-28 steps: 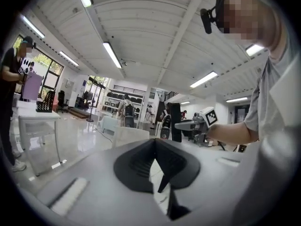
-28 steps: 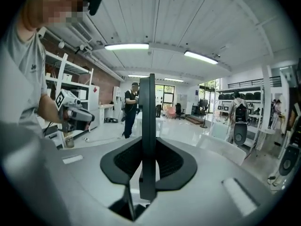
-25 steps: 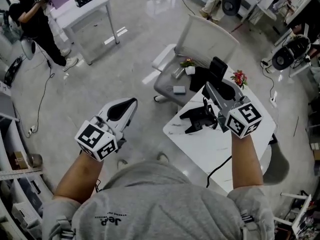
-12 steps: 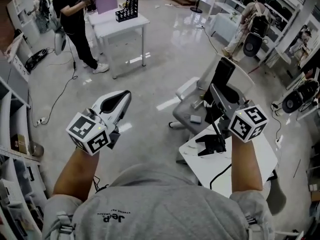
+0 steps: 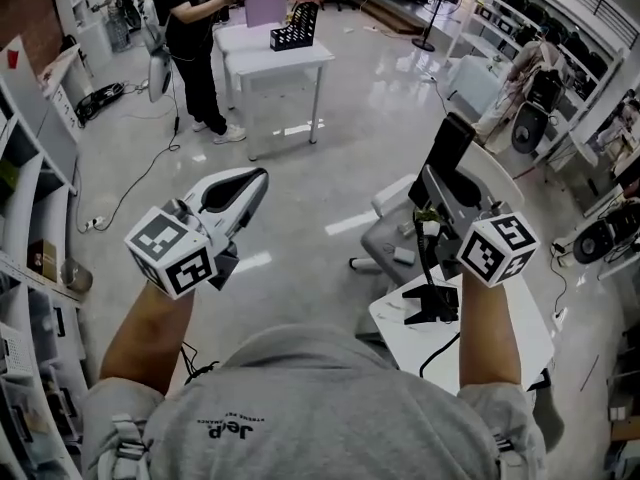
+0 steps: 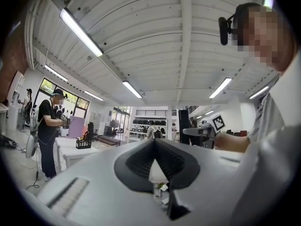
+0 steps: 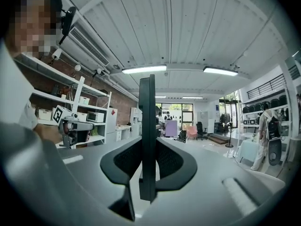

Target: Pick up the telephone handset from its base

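My right gripper (image 5: 441,182) is shut on the black telephone handset (image 5: 447,148), which stands upright and edge-on between the pads. In the right gripper view the handset (image 7: 147,126) rises through the right gripper (image 7: 147,147). A dark cord (image 5: 425,255) hangs from it to the black telephone base (image 5: 433,305) on the small white table (image 5: 505,340) below. My left gripper (image 5: 258,179) is held up at the left, apart from the phone. Its tips meet with nothing between them, as the left gripper view shows for the left gripper (image 6: 154,141).
A grey office chair (image 5: 388,240) stands just beyond the white table. Farther off a person (image 5: 190,38) stands beside a white desk (image 5: 275,53) with a black file rack (image 5: 293,25). Shelving (image 5: 35,183) lines the left side; more chairs and people are at the right.
Both grippers have risen. The handset has gone up and away from its base, which now lies well below it, and the cord hangs longer between them.
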`<act>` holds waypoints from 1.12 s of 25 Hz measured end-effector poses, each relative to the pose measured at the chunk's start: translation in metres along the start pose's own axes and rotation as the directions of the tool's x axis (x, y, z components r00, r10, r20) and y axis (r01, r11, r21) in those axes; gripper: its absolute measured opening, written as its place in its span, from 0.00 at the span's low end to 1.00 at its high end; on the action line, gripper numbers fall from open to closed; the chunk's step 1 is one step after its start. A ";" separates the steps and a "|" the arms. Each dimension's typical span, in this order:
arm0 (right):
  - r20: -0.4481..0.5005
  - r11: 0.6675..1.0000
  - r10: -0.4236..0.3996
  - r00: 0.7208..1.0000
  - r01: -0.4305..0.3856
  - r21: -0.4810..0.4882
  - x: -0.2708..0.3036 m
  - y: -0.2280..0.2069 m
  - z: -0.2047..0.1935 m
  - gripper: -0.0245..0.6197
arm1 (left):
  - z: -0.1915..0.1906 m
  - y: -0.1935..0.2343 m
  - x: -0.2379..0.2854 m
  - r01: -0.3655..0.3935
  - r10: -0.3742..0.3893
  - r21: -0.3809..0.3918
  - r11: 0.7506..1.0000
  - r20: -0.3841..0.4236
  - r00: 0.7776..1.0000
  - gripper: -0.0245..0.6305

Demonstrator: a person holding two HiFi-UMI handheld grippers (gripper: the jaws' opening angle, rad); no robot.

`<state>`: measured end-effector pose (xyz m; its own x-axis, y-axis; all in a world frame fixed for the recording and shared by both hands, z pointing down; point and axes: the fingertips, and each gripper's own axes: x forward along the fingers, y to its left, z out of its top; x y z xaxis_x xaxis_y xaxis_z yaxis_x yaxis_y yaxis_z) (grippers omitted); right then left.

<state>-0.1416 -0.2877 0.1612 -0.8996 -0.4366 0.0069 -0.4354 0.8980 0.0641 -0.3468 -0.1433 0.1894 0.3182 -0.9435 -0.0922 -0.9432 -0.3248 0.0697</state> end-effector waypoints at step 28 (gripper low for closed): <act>0.019 1.000 0.026 0.999 -0.025 -0.018 0.002 0.011 0.016 0.16 | 0.017 -0.011 -0.001 0.022 -0.022 0.011 1.000 0.013 1.000 0.13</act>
<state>-0.1486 -0.2780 0.1456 -0.9111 -0.4122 -0.0107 -0.4116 0.9077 0.0816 -0.3388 -0.1383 0.1715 0.3379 -0.9351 -0.1066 -0.9369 -0.3450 0.0569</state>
